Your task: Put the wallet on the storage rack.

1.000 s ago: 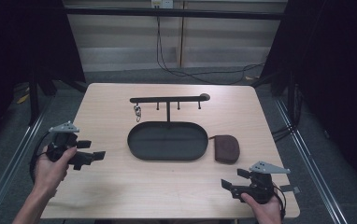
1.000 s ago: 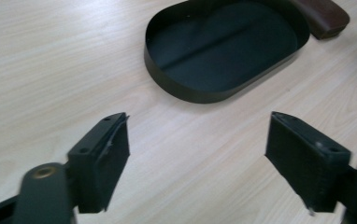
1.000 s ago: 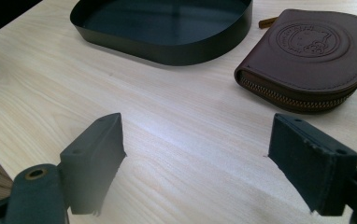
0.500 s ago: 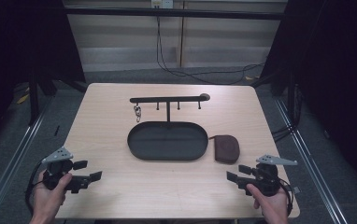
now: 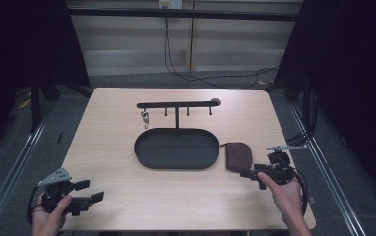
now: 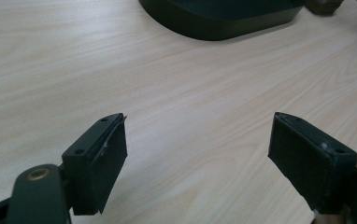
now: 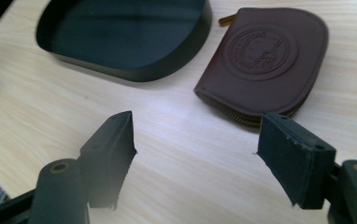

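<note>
pale wood table [image 5: 127,142], dark room; left gripper [image 5: 91,191] agape, right gripper [image 5: 247,173] agape by pouch [image 5: 238,156], both just widening, empty.

The surface [image 5: 127,196] is pale wood with fine, light grain lines. The oval tray [image 5: 176,149] is matt black, as is the hook rack [image 5: 176,104] behind it. The zip pouch [image 7: 265,58] is dark brown leather with a round embossed emblem. Both claws, left [image 6: 197,161] and right [image 7: 195,156], are black.

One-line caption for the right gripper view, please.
Open right tongs face a brown zip pouch lying beside a black oval tray.
</note>
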